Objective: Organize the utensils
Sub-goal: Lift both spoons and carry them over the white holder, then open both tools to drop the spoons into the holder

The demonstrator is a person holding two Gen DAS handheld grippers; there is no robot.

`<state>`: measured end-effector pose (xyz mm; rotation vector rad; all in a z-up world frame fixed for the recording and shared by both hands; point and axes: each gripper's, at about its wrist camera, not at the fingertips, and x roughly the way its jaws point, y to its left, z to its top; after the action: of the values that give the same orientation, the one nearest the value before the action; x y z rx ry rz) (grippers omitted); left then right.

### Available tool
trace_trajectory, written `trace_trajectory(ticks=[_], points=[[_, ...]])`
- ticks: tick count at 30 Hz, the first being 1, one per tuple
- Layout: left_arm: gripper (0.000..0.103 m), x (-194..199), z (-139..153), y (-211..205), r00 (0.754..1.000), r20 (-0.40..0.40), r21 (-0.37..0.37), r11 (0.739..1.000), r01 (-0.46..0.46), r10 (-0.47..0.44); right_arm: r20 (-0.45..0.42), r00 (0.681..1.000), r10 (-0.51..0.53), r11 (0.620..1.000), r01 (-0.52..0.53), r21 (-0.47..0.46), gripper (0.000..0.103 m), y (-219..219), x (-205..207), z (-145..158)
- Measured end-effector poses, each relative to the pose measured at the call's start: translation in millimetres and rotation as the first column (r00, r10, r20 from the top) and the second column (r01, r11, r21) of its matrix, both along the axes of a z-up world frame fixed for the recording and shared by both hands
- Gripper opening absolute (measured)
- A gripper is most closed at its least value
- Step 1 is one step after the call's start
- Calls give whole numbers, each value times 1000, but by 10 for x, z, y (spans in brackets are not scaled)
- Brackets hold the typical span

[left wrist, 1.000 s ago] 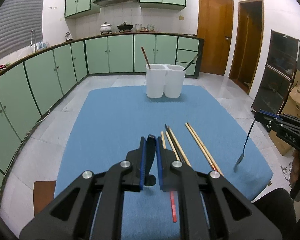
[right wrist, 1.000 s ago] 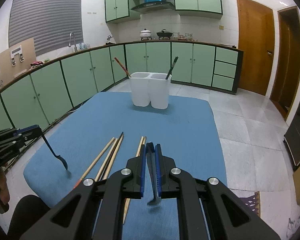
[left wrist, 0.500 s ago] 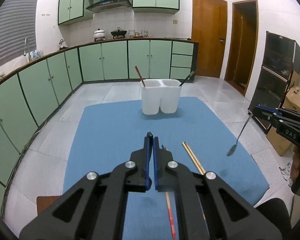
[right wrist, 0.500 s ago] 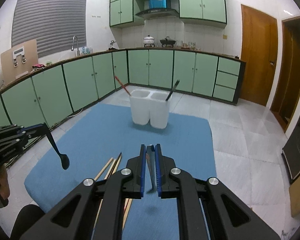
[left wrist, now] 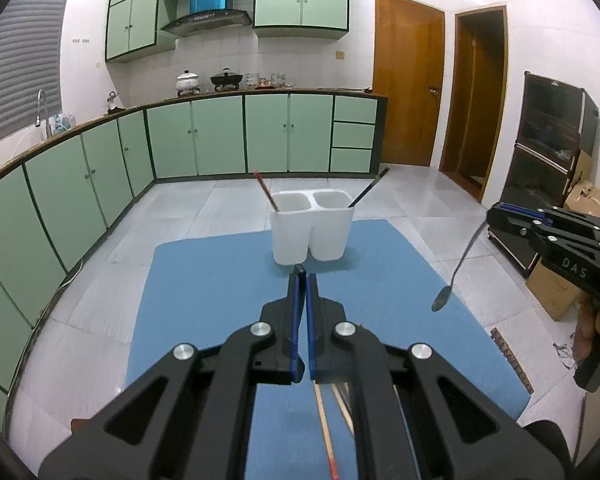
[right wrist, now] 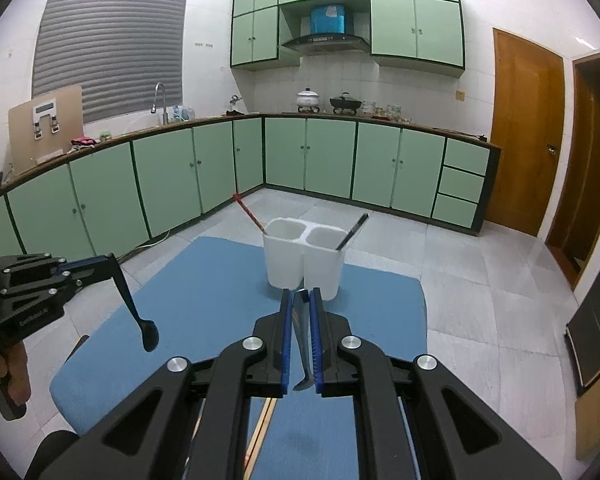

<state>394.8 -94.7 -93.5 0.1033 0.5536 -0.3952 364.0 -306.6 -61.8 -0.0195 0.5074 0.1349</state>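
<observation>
A white two-compartment utensil holder (left wrist: 310,227) (right wrist: 304,256) stands at the far end of the blue mat (left wrist: 204,280). Its left cup holds a red-tipped chopstick (left wrist: 265,191), its right cup a dark utensil (left wrist: 367,193). My left gripper (left wrist: 302,280) is shut on a black spoon (right wrist: 134,308), which hangs bowl-down in the right wrist view. My right gripper (right wrist: 300,300) is shut on a metal spoon (left wrist: 454,270) (right wrist: 302,344), held above the mat's right side. Several wooden chopsticks (left wrist: 326,428) (right wrist: 262,428) lie on the mat under the grippers.
Green cabinets (left wrist: 204,140) run along the back and left walls. A wooden door (left wrist: 408,96) and an open doorway are at the back right. A dark cabinet (left wrist: 552,152) and cardboard boxes (left wrist: 556,292) stand right of the table.
Both grippers have risen and moved forward toward the white holder with their spoons. The chopsticks on the mat have dropped lower in both views.
</observation>
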Motion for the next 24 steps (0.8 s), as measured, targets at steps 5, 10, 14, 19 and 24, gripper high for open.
trace_trajectory(ticks=[5, 10, 14, 19, 24], points=[[3, 241, 174, -175, 999, 24, -2, 999, 32, -32, 2, 1000, 21, 1000, -21, -17, 8, 28, 317, 123], [3, 580, 405, -350, 997, 53, -27, 998, 60, -58, 14, 999, 36, 999, -36, 5, 8, 22, 760, 352], [3, 975, 585, -486, 995, 73, -61, 996, 67, -62, 18, 999, 42, 998, -42, 38, 8, -1, 1176, 515], [3, 1487, 720, -628, 994, 104, -95, 994, 55, -45, 25, 999, 25, 998, -26, 62, 8, -76, 1677, 583], [3, 1962, 594, -757, 995, 99, -101, 994, 35, -25, -3, 1000, -9, 997, 9, 74, 8, -182, 2239, 393]])
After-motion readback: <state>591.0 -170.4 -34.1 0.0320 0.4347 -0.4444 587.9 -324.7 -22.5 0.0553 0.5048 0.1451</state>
